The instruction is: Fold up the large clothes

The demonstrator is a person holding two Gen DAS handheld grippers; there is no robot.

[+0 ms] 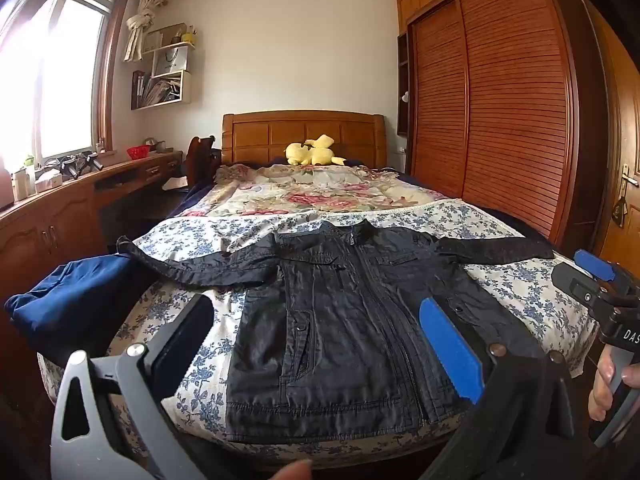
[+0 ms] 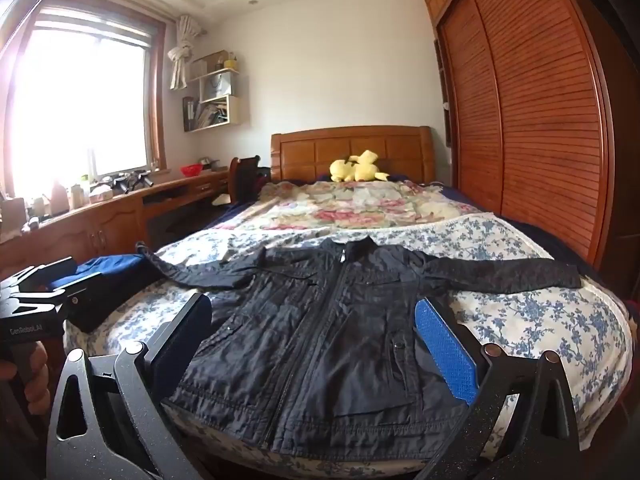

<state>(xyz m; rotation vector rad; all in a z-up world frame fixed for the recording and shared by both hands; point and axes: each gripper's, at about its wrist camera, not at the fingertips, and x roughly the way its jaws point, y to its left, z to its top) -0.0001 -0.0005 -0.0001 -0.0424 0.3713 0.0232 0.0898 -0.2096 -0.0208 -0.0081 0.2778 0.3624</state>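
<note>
Blue cloth (image 1: 68, 292) lies bunched at the bed's (image 1: 520, 280) left edge. Black jacket (image 1: 340, 320) lies flat, zipped, sleeves spread, at the foot. Left gripper (image 1: 316, 312) and right gripper (image 2: 316, 316) hover above its hem, fingers wide apart, gripping nothing.

A black zip-front jacket (image 1: 340, 320) lies flat on the near end of the wooden-framed bed (image 1: 304, 136), front up, collar toward the headboard, hem toward the foot, both sleeves spread out to the sides. It rests on a blue-flowered white sheet (image 1: 520, 292); behind that lies a rose-patterned quilt (image 1: 312, 192), and behind the quilt a yellow plush toy (image 1: 314, 152) sits against the headboard. A folded dark blue cloth (image 1: 64, 300) lies left of the jacket's left sleeve. A long wooden desk (image 1: 60, 208) runs along the left wall under the window (image 1: 60, 80). A slatted wooden wardrobe (image 1: 500, 100) stands right of the bed.
</note>
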